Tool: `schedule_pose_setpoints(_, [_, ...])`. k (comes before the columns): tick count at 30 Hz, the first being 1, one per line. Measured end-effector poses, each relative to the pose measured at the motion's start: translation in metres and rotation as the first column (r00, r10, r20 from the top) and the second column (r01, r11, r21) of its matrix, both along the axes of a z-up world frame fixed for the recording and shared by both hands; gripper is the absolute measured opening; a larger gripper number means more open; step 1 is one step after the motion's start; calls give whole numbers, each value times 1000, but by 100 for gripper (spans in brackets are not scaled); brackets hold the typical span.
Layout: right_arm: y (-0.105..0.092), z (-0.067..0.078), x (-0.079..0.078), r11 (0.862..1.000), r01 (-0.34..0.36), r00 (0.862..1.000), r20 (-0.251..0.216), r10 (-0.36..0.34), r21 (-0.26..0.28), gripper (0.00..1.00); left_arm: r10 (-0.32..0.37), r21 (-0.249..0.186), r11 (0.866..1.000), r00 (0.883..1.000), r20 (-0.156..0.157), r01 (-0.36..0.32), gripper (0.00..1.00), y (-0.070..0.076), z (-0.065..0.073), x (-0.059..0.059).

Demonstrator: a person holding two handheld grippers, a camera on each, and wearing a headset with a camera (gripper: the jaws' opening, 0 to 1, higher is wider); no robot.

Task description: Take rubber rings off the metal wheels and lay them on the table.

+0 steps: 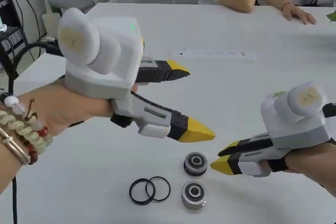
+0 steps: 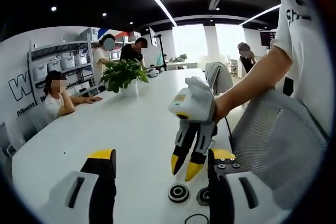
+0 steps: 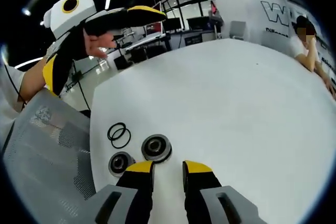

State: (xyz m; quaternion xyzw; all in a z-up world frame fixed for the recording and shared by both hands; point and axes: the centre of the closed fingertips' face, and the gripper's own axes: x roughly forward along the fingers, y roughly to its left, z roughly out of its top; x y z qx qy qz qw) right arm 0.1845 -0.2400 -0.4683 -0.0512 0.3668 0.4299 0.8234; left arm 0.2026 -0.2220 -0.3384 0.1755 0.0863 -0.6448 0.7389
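Hovering clear of the work, the right gripper (image 1: 218,158) has its yellow-tipped jaws drawn close, with a narrow gap and nothing between them. The tips point at the nearer metal wheel (image 1: 196,163), just beside it but not touching. The left gripper (image 1: 195,102) is raised above the surface (image 1: 236,87), jaws spread wide and likewise empty. A second metal wheel (image 1: 193,193) lies flat just beside the first, and next to the pair two rubber rings (image 1: 150,190) rest on the surface, overlapping one another and off the wheels. Step in hand, as judged: two rings are laid down and the grippers are between grasps — whether a further ring sits in either wheel's groove is too small to tell. If one does, the next move calls for one gripper to pin the wheel while the other hooks a jaw tip under the band and rolls it over the rim. Materials: the wheels are short bright-metal discs with dark centres — rigid, and likely to slide on the smooth white surface. The rings are thin black hoops, elastic by appearance.
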Motion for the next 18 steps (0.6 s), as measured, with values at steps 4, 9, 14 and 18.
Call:
schedule_pose_setpoints(4, [1,0,0,1000,-3,1000,5,3,5,19,15,-39,999,1000,-23,-16,57,-5,-17,1])
schedule_pose_setpoints(9, [4,-2,-2,1000,-21,1000,13,21,4,19,48,-20,999,998,-43,-49,46,-1,-49,0])
schedule_pose_setpoints(14, [9,-5,-4,999,-40,999,17,40,4,19,55,51,997,996,-70,-51,37,6,-80,-2])
schedule_pose_setpoints(18, [12,-8,-6,998,-56,998,18,56,-5,20,50,84,995,996,-76,-43,30,6,-93,-5])
